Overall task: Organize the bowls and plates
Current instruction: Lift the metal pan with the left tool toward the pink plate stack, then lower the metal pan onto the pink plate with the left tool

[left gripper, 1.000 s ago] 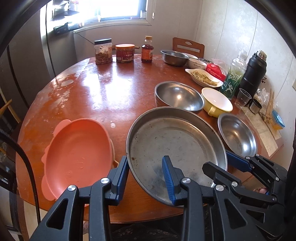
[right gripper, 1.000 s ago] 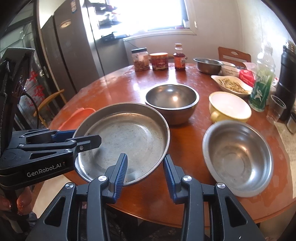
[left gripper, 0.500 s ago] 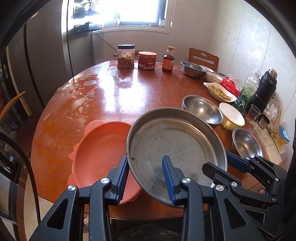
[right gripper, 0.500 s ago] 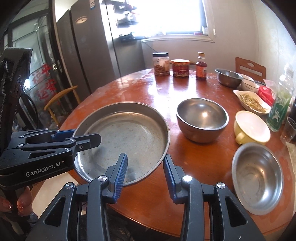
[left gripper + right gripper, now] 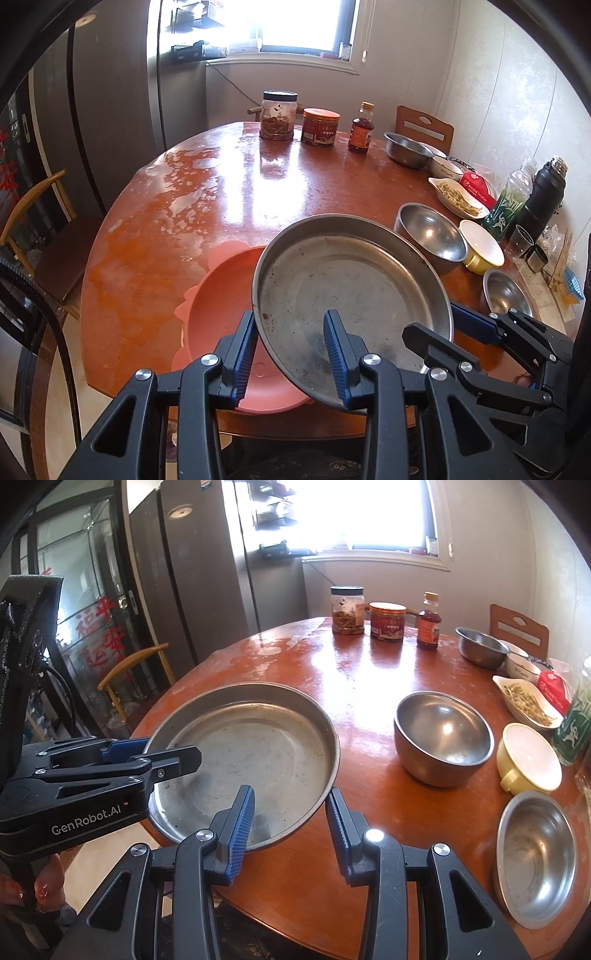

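Steel pan (image 5: 351,291) held off the round table (image 5: 155,258) above pink plate (image 5: 218,306), rim pinched on both sides: left gripper (image 5: 291,354) jaws narrow on near-left edge, right gripper (image 5: 290,823) jaws narrow on near-right edge.

We see a round, glossy reddish-brown table (image 5: 229,206), its finish worn pale toward the far left. On it sit a pink plate (image 5: 218,306) at the near edge, a steel bowl (image 5: 443,734), a yellow bowl (image 5: 528,760), a second steel bowl (image 5: 535,856), and, at the far side, a clear jar (image 5: 277,116), a red tin (image 5: 320,127), a sauce bottle (image 5: 361,129) and another steel bowl (image 5: 406,150).
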`<state>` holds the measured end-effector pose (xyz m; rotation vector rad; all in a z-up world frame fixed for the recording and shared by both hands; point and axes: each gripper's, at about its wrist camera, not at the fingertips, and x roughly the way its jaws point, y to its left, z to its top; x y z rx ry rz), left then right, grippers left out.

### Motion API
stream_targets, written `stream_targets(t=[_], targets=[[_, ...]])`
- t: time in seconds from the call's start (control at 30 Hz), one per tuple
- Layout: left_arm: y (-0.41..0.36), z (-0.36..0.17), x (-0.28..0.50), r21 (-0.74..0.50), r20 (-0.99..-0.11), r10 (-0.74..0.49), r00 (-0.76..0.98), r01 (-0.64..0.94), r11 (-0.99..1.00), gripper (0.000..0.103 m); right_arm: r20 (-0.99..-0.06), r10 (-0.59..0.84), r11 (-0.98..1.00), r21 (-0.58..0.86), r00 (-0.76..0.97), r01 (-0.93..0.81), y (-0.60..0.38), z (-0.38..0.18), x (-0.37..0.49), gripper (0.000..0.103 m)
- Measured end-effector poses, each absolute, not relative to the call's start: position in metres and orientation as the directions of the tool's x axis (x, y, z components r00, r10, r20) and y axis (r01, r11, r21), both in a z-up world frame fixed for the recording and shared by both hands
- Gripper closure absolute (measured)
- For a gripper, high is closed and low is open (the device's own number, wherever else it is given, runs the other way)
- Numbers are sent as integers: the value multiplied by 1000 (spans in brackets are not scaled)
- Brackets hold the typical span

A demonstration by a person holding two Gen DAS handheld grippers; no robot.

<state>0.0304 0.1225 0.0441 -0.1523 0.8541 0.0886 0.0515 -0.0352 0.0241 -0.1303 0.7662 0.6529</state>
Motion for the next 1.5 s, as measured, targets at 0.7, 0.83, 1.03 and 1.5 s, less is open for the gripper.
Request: stream_targets(t=[0.7,0.83,1.03,1.5], targets=[[174,41,37,-110,-756,83,650,-250,962,67,-681,528,728,56,507,-684,25,28,68,61],[181,32,39,-112,-767,86,636,-265,958,67,-694,527,717,52,491,-696,34,22,72,61],[185,14,44,-122,-787,72,613,-269,955,67,-721,511,712,50,468,-700,41,8,76,61],[188,-2,50,-133,-804,46,593,-255,958,67,-760,479,708,38,440,-705,46,-10,82,61]])
